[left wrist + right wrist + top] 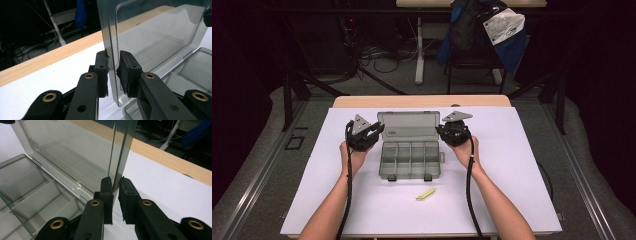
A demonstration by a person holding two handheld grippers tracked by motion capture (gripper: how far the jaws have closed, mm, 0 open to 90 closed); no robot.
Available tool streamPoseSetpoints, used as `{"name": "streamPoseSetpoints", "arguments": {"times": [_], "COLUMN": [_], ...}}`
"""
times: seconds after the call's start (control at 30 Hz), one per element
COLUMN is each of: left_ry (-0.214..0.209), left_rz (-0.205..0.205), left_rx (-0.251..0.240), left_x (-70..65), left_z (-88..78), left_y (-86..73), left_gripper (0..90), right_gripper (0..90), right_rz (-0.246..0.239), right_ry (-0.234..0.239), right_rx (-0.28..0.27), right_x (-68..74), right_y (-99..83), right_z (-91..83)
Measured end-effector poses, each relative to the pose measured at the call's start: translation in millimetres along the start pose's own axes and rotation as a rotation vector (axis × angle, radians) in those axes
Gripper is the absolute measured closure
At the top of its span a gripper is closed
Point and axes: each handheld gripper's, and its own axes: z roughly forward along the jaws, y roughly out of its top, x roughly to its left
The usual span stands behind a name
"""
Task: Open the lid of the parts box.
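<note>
- Two grippers flank the smoky plastic organiser box [409, 159] in the high view: the left gripper [373, 131] sits at nine o'clock of the raised lid [408, 126], the right gripper [443, 131] at three o'clock. The tray lies on the white table [512, 190], near its middle, with its lid standing up at the twelve o'clock side. A small yellow-green stick [425, 194] lies at six o'clock of the box, well apart from it.
- In the left gripper view the jaws straddle the lid's side edge [111, 62]. The left-hand pad [102, 72] lies against the wall; the right-hand pad [127, 72] seems to meet it, though the clear plastic makes contact hard to read. I judge it nearly closed, in a light pinch on the lid.
- In the right gripper view the jaws stand close together on the lid's other side edge [117, 170], the pads [107, 192] touching or all but touching the plastic, so this side also looks like a narrow grip on the lid. The divided compartments [27, 192] lie at nine o'clock.
- To do the step well, swinging the lid on its hinge, both hands should travel together along one arc, so the thin panel does not twist.
- Keep the pinch gentle and low on the edges; hard pressure could flex the plastic or drag the light tray across the table.
</note>
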Motion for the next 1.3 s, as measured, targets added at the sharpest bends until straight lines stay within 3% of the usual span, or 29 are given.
{"name": "streamPoseSetpoints", "arguments": {"times": [0.57, 1.0, 1.3], "left_ry": [0.013, 0.026, 0.034], "left_rz": [-0.02, -0.013, -0.011], "left_rx": [0.068, 0.127, 0.143], "left_x": [1.5, 1.2, 0.4], "left_z": [15.6, 25.3, 27.4], "left_y": [-9.7, -15.9, -16.9], "left_gripper": [77.4, 77.6, 76.7], "right_gripper": [81.1, 79.7, 78.9], "right_rz": [0.032, 0.053, 0.06], "right_ry": [0.007, 0.014, 0.015], "right_rx": [0.029, 0.063, 0.074], "right_x": [-4.8, -7.1, -7.4], "right_y": [-7.6, -13.0, -15.0], "right_z": [14.9, 24.7, 28.4]}}
